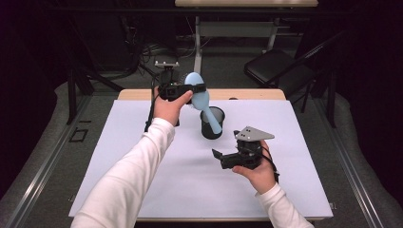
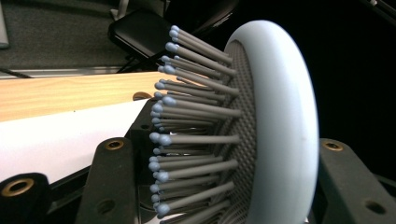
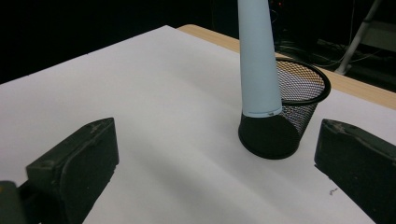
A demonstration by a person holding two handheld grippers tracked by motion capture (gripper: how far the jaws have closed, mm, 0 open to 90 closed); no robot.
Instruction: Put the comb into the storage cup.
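The left hand-held gripper [image 1: 190,90] is up over the far side of the worktop [image 1: 142,190], jaws clamped on the head of the pale blue hairbrush [image 1: 202,102], one jaw on the smooth back, the other among the bristles [image 2: 196,140] as its own view shows. The brush hangs tilted, handle pointing down and toward us, its tip in front of the rim of the black mesh cup [image 1: 212,122], apart from the white sheet. It looks a light, rigid plastic piece; I'd judge the smooth handle slippery, while the bristles flex and give, so the head's thick rim is the surer place to pinch, as here. The cup is light too, I'd say, and could tip if the handle knocks its rim. Over to the right, the right hand-held gripper [image 1: 223,159] waits low near the cup, jaws spread wide with nothing between them, pointing toward the cup and the handle [image 3: 258,60].
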